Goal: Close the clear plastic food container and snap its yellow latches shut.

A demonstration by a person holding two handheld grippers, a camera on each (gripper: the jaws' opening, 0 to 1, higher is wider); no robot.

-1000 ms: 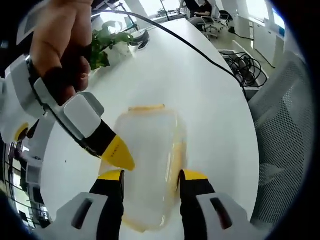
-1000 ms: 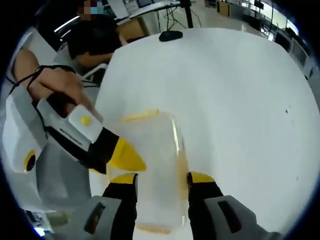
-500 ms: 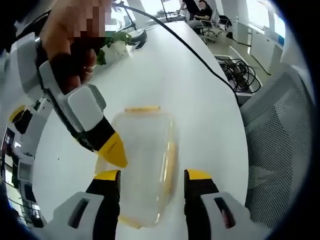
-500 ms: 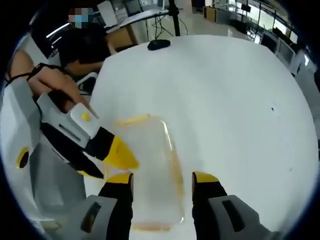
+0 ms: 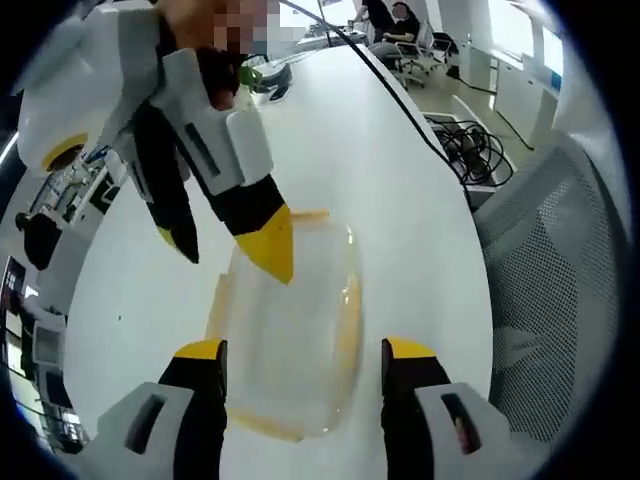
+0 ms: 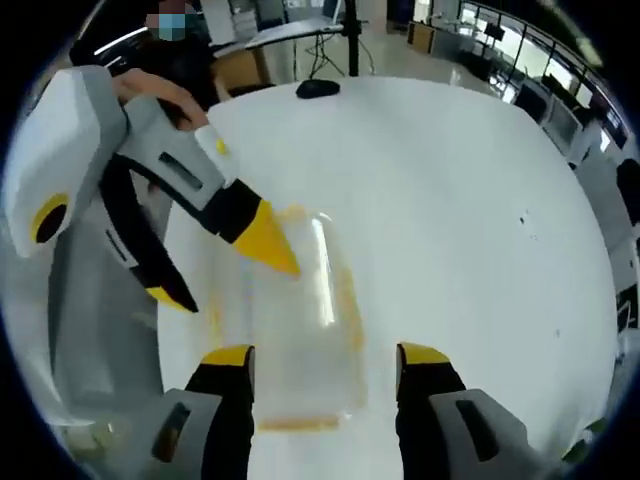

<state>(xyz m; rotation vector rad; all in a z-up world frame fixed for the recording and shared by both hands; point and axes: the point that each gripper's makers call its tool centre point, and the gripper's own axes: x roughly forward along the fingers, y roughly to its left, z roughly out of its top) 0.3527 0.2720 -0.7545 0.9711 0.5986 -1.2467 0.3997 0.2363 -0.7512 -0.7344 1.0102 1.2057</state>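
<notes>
Two grippers over clear container on white surface; right gripper crossing above container in left gripper view, fingers spread wide; left gripper fingers wide, straddling container, not touching. Lid on, yellow latches along edges. Black cable, plant behind, mesh chair beside surface, office beyond

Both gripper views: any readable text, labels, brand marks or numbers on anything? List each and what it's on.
None readable.
Container: clear plastic with yellow latches, no label or print showing.
Right gripper and left gripper: white, black and yellow housings, no lettering showing.
White table: bare surface, no markings.
Background office items: too small and blurred to read.
</notes>
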